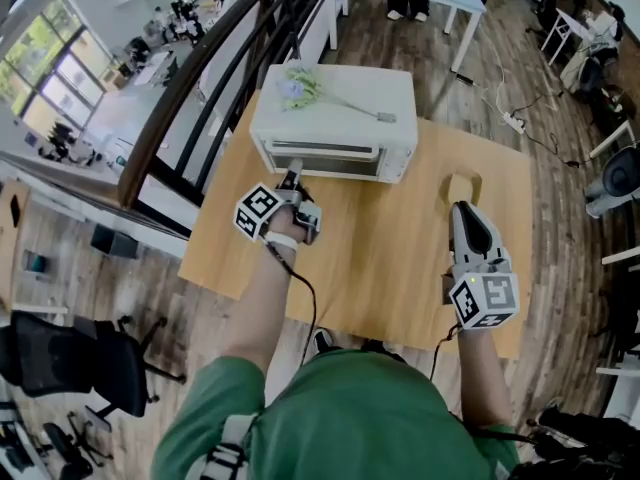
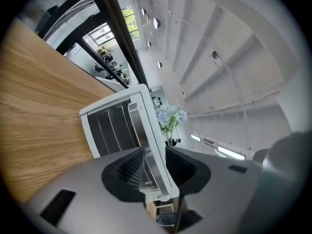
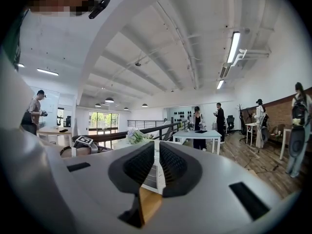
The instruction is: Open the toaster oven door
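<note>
White toaster oven (image 1: 340, 108) | door handle (image 2: 139, 130) clamped betw L gripper (image 1: 292, 180) jaws | R gripper (image 1: 463, 211) jaws nrly together, empty, on table (image 1: 380, 258)

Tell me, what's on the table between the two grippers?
Nothing: in the head view only bare wooden table lies between the left gripper and the right gripper.

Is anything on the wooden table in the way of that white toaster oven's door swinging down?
Nothing visible. The wooden table before the white toaster oven is bare; only the left gripper, jaws on its silver door handle, is there.
</note>
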Demonstrator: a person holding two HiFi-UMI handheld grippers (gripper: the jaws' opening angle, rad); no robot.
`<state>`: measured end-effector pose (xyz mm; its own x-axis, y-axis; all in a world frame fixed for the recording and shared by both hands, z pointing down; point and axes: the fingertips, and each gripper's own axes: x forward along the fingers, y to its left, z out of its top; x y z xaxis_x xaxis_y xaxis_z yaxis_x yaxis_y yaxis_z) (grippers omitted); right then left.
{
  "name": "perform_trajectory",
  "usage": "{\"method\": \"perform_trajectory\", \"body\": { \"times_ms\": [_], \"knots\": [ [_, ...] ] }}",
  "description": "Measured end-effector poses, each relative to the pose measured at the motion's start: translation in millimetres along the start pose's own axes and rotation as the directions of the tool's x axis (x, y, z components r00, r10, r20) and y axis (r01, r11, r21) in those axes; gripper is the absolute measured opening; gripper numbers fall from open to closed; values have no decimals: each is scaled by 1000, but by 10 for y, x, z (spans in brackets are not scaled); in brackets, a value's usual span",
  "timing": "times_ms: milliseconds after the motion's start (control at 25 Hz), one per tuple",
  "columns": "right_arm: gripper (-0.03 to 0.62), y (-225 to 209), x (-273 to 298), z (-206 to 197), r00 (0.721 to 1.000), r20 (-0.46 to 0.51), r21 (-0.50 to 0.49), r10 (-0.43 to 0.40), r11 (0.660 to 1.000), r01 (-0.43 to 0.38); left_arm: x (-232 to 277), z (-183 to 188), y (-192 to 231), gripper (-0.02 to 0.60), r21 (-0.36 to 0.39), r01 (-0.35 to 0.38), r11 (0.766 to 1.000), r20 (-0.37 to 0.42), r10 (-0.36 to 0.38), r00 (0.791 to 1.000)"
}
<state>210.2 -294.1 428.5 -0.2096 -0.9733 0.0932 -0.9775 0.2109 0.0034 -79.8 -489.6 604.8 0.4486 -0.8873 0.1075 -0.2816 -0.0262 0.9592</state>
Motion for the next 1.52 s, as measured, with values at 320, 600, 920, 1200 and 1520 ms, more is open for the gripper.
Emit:
{"method": "perform_trajectory", "body": {
  "times_ms": [320,600,920,1200,1520],
  "knots": [
    [51,-136,12,-46,999,-7,3,-43,999,43,325,102,230,184,-53,-64,997,22,65,998],
    [51,-122,-2,-69,999,-17,-4,-48,999,48,519,104,255,184,-93,-53,994,15,55,998],
    [49,-134,-32,-86,998,-16,-3,-65,998,65,581,91,296,178,-87,-66,994,15,68,998],
    [48,8,13,-140,999,-31,-9,-34,999,34,548,78,299,137,-128,-27,991,12,29,1000],
    [44,116,95,-181,999,-40,-7,12,1000,-12,367,-29,314,137,-126,42,991,15,-41,999]
  ]
}}
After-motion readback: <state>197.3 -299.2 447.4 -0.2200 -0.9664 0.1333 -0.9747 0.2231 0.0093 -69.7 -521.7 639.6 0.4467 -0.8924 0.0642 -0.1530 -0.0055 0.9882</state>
